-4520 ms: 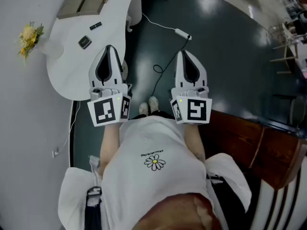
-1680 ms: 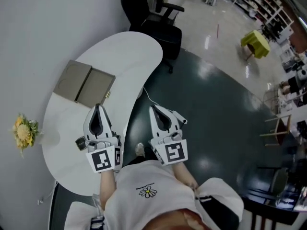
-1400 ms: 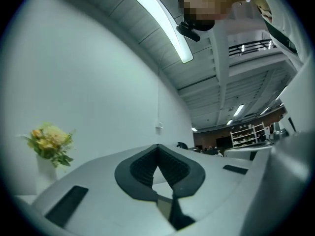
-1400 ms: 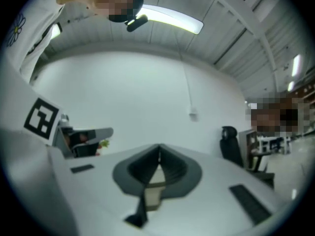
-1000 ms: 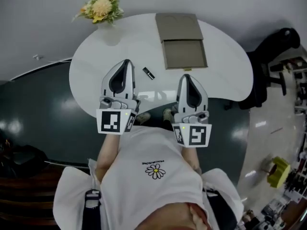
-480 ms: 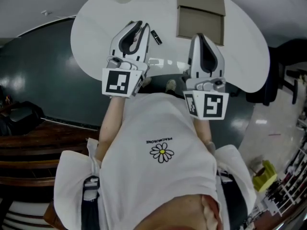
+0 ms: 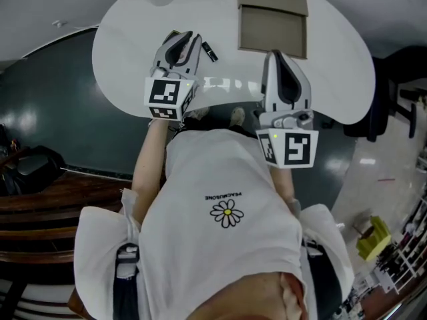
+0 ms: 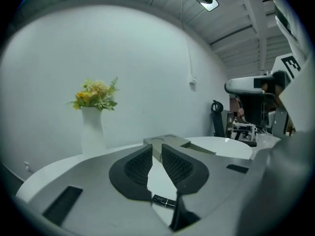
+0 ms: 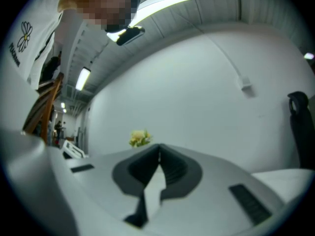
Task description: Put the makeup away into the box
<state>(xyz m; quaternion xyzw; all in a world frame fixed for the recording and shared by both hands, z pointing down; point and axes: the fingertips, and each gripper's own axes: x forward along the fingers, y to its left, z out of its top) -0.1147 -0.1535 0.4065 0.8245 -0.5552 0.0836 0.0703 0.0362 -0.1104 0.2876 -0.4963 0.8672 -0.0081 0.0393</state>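
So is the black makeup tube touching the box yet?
Apart. The head view shows the black makeup tube lying on the table left of the box, with bare white tabletop between them.

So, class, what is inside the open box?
Head view: the box looks empty; the makeup stick lies outside. In the left gripper view, its wall hides the inside.

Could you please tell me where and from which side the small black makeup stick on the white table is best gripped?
Probably across the middle of the black makeup stick, on its two long sides, coming down from above. It is slim and lies flat and slanted on the white table, so the nearby left claw should turn crosswise to it.
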